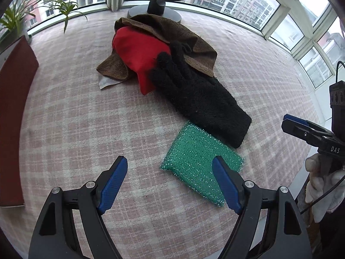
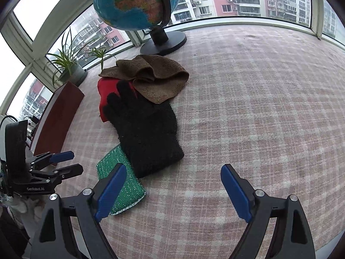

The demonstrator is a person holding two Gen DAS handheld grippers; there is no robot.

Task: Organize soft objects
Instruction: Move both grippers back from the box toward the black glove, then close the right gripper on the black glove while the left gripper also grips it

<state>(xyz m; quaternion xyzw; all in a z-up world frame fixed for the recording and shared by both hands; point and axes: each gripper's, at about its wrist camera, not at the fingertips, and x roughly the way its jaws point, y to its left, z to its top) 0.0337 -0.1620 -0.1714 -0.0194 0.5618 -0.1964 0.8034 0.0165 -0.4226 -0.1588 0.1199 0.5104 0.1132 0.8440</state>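
Observation:
A pile of soft things lies on the pink plaid tablecloth (image 1: 75,118): a brown towel (image 1: 172,34), a red cloth (image 1: 138,51) under it, a black fuzzy glove (image 1: 200,99) over the red cloth, and a green glittery scouring pad (image 1: 196,161) at the glove's cuff. The same towel (image 2: 155,75), red cloth (image 2: 105,95), glove (image 2: 146,129) and pad (image 2: 125,183) show in the right wrist view. My left gripper (image 1: 170,181) is open and empty, just short of the pad. My right gripper (image 2: 172,190) is open and empty, near the glove's cuff.
A globe on a black stand (image 2: 140,4) is behind the pile by the window. A potted plant (image 2: 71,69) and a dark red board (image 2: 60,116) are at the left edge. The right gripper appears in the left wrist view (image 1: 310,131), held by a gloved hand.

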